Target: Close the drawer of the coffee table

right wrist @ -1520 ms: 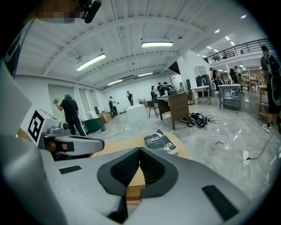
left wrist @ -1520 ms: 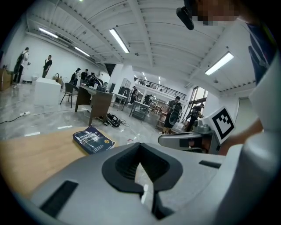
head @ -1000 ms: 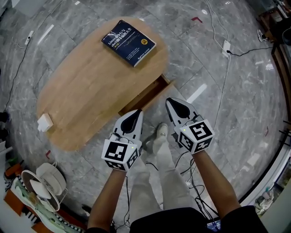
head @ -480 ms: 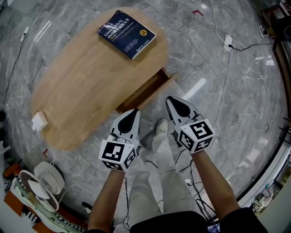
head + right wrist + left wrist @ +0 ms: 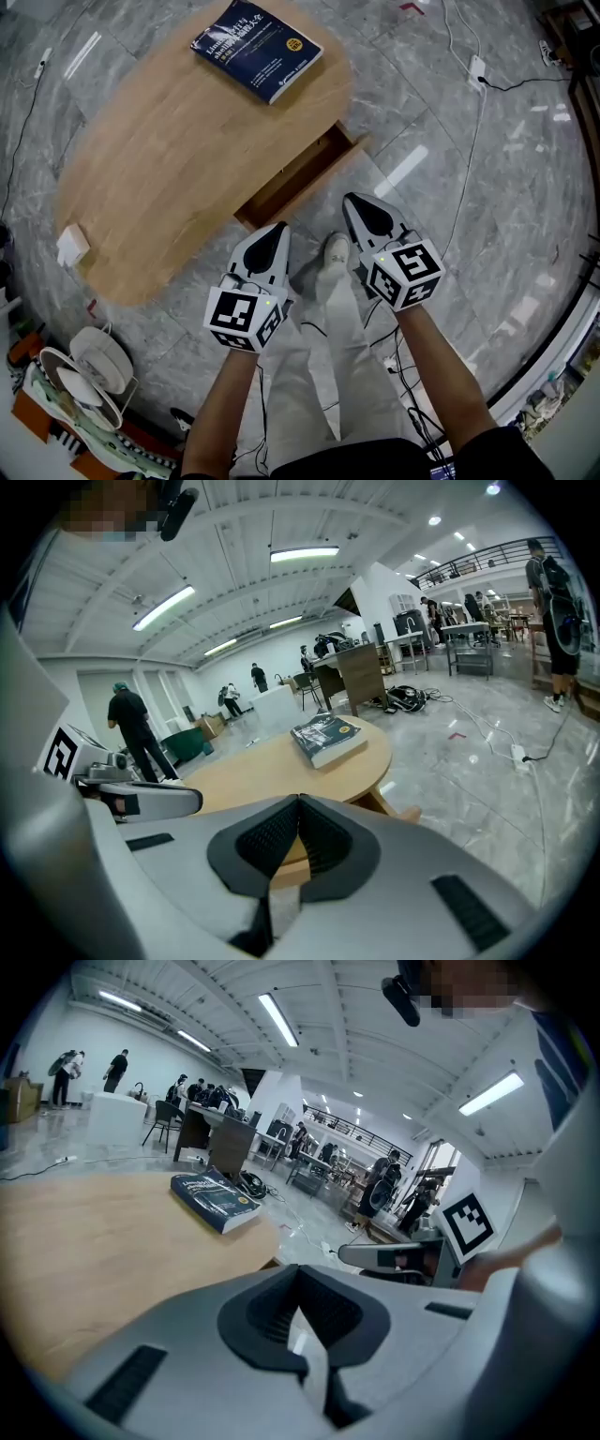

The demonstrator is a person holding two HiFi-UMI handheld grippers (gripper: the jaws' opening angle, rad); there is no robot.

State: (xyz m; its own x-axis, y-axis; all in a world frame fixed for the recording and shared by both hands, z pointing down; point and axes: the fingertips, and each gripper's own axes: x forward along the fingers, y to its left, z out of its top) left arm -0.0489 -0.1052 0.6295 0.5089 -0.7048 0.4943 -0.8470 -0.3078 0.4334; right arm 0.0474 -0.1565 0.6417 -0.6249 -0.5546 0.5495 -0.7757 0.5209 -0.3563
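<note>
Head view: left gripper (image 5: pixel 278 229) and right gripper (image 5: pixel 352 200), both closed on nothing, face the open drawer (image 5: pixel 300 180); a lopsided shove might jam it.

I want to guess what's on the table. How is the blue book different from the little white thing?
The blue book is dark with printed writing on its cover, while the white block is plain. The blue book is much bigger than the white block. The blue book lies at the far end of the table, and the white block sits by the left edge, nearer the person. Both rest on top of the wooden coffee table.
</note>
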